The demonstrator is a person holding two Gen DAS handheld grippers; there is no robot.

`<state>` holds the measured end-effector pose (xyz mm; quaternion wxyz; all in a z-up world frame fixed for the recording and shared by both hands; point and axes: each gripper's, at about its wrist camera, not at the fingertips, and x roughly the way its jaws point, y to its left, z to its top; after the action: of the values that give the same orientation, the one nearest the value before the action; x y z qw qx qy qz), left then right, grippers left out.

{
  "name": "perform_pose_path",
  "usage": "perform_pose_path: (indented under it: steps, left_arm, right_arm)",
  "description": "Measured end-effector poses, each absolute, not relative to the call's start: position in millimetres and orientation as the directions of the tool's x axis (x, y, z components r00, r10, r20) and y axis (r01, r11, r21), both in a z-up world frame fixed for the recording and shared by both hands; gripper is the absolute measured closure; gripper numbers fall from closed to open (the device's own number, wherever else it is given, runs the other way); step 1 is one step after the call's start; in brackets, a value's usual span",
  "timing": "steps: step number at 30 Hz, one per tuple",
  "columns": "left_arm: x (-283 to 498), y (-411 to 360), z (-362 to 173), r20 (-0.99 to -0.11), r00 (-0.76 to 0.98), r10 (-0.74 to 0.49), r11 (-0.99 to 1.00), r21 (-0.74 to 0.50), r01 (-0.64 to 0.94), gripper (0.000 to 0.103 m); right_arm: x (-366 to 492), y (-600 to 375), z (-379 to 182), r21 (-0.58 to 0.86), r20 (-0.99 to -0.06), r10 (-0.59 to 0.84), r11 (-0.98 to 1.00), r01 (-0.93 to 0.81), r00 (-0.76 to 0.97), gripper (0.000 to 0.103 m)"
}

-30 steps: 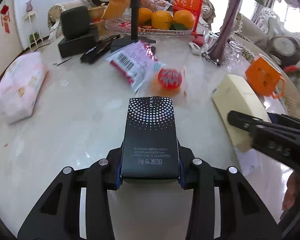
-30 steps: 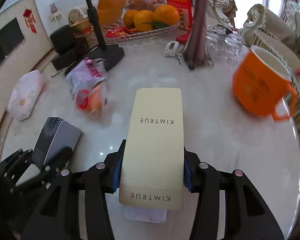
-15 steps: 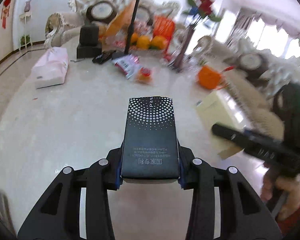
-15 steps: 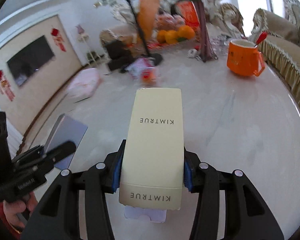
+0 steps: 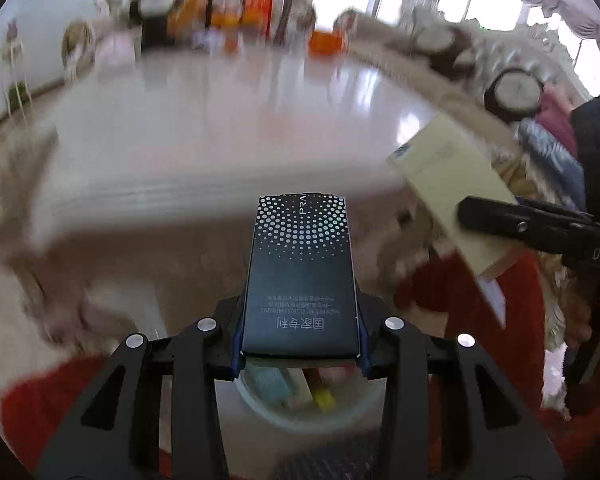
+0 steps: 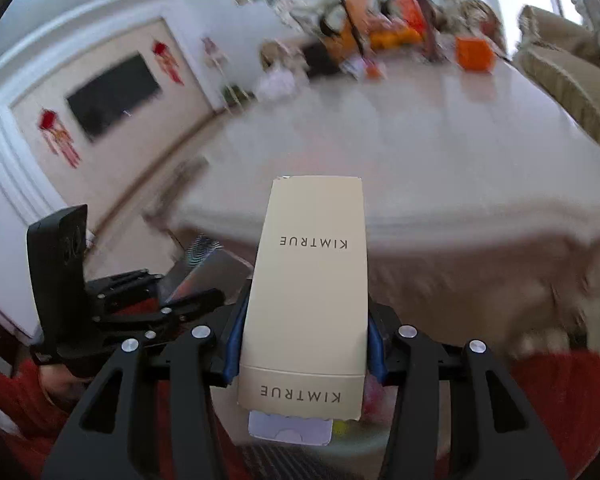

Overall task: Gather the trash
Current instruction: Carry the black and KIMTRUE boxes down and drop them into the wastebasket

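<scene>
My left gripper (image 5: 300,340) is shut on a black box with a dotted pattern (image 5: 302,264), held off the near edge of the pale marble table (image 5: 220,120). Right below it stands a white round bin (image 5: 300,418) with several coloured scraps inside. My right gripper (image 6: 304,344) is shut on a cream box printed KIMTRUE (image 6: 308,292), with a pale card sticking out under it. In the left wrist view that cream box (image 5: 448,184) hangs to the right of the black one. In the right wrist view the left gripper (image 6: 168,304) and black box (image 6: 204,260) sit low on the left.
At the table's far end, blurred, are an orange mug (image 6: 474,54), fruit, a vase and snack wrappers. Sofas (image 6: 572,80) line the right side. Red fabric of the person's clothing (image 5: 500,300) surrounds the bin. A hand (image 6: 64,384) holds the left gripper.
Both grippers have drawn back fast from the middle of the table, past its near edge, to above the white bin. Each still holds its box.
</scene>
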<state>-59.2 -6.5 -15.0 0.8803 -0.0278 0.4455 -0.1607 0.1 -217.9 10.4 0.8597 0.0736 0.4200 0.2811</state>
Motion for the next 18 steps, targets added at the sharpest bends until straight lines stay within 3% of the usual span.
perform_pose_path:
  steps: [2,5,9,18]
  left_arm:
    - [-53,-14,-55,-0.828,0.478,-0.294,0.95,-0.199,0.24,0.063]
    - [-40,-25,-101,-0.88,0.399,-0.258,0.958,-0.181,0.222,0.063]
    - [-35,-35,-157,-0.928,0.291,-0.231,0.964,-0.178,0.197,0.063]
    - [-41,-42,-173,-0.945,0.248,-0.214,0.962,-0.159,0.222,0.063]
  right_arm:
    - [5,-221,-28,0.386,-0.748,0.504,0.86,-0.336,0.432,0.057]
    - [15,-204,-89,0.306,-0.842,0.398,0.908,-0.285,0.365,0.057]
    - [29,-185,-137,0.276,-0.889,0.352,0.922,-0.27,0.293,0.057]
    - [32,-176,-165,0.206,-0.92,0.282,0.939,-0.276,0.272,0.057]
